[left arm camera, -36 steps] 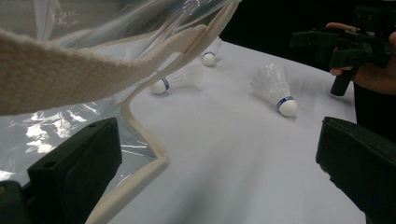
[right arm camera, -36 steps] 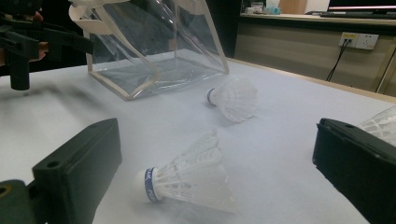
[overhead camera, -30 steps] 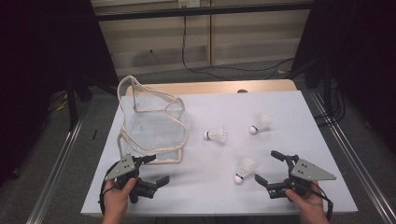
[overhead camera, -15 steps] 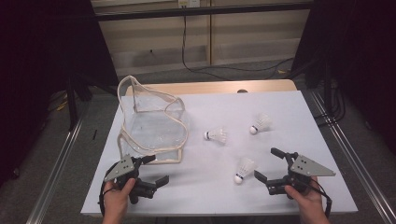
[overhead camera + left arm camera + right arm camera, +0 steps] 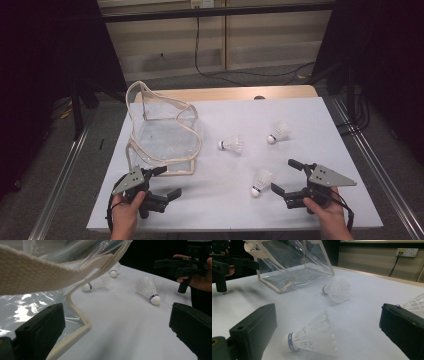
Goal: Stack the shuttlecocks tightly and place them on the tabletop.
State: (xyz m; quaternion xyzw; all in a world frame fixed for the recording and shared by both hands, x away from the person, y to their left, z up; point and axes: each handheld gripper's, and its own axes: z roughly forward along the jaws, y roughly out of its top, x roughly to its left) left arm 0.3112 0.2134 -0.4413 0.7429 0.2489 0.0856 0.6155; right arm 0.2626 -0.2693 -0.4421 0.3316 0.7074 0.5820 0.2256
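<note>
Compared with the frames from 1 s and 0.5 s ago, little is changed: the right hand-held gripper (image 5: 289,176) is seen a touch nearer the closest shuttlecock (image 5: 261,181), while the left hand-held gripper (image 5: 162,182) is kept at the near corner of the clear bag (image 5: 162,132). Both pairs of jaws are spread wide and nothing is held.

In the right gripper view the closest shuttlecock (image 5: 313,339) is shown lying on its side between the jaws, cork toward the left jaw, untouched by either; the high view places it just beside the jaw tips. In the left gripper view the bag's cream webbing trim (image 5: 50,272) is seen close above the left jaw.

2 more shuttlecocks, the middle shuttlecock (image 5: 232,145) and the far shuttlecock (image 5: 278,132), lie apart on the white tabletop (image 5: 310,120). Behind it, a pale wall (image 5: 270,30) with a black cable (image 5: 197,45) is seen, and dark curtains at both sides.
</note>
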